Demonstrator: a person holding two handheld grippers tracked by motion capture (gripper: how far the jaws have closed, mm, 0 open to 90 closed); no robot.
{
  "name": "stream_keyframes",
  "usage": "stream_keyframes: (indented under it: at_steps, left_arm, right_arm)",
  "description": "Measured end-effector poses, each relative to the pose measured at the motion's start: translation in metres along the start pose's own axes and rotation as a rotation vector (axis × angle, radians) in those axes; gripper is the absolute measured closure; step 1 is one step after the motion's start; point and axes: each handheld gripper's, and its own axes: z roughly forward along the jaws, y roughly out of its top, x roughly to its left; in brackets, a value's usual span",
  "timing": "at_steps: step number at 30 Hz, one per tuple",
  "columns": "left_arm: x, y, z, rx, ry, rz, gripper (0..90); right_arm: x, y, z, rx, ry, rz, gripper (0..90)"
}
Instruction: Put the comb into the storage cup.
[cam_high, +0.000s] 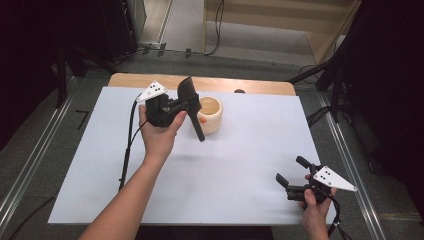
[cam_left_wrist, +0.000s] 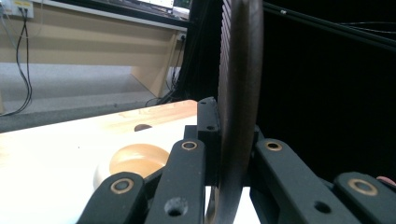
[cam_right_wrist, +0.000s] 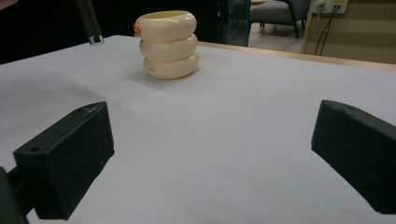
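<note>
A: From the high view, report edges and free room.

B: White table sheet (cam_high: 240, 190) covers most of a wooden tabletop (cam_high: 260, 86), whose far strip shows bare. Left gripper (cam_high: 186, 106) is held above the far left part of the sheet, its jaws pinching a black spatula (cam_high: 191, 102), blade up, handle slanting down toward the sheet. Cream holder (cam_high: 210, 114) stands just beside the handle, near the far edge. Right gripper (cam_high: 291, 176) is near the front right corner, jaws spread, nothing between them. Wide bare sheet lies between the two grippers.

A: Left gripper view?

B: Spatula (cam_left_wrist: 239, 93) rises edge-on between the jaws, which press on both its faces. Holder (cam_left_wrist: 135, 161) sits low at left, mouth visible, partly behind the linkage. A dark spot (cam_left_wrist: 142, 127) marks the wood beyond it.

A: Right gripper view?

B: Both pads (cam_right_wrist: 70, 154) stand well apart over bare sheet (cam_right_wrist: 224, 140). Holder (cam_right_wrist: 169, 44), three stacked rings with a small orange part at its rim, stands far ahead. Spatula handle tip (cam_right_wrist: 95, 39) hangs left of it, off the sheet, not touching the holder.

A: Surroundings?

B: Grey floor, cables and wooden furniture lie past the far edge; dark stands flank the table.
</note>
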Motion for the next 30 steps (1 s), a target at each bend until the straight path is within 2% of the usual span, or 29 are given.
stream_keyframes:
  at_steps: [12,22,30]
  left_arm:
    - [0.005,0.011,0.011,-0.001,0.009,0.010,85.5]
    - [0.010,0.013,0.022,0.006,0.013,0.007,85.5]
    - [0.012,0.024,0.032,0.015,0.011,0.019,85.5]
  right_arm:
    - [-0.001,-0.001,0.000,-0.002,0.014,0.007,0.0]
    - [-0.001,-0.001,0.000,-0.005,0.016,0.005,0.0]
    - [-0.001,-0.001,0.001,-0.001,0.020,0.005,0.0]
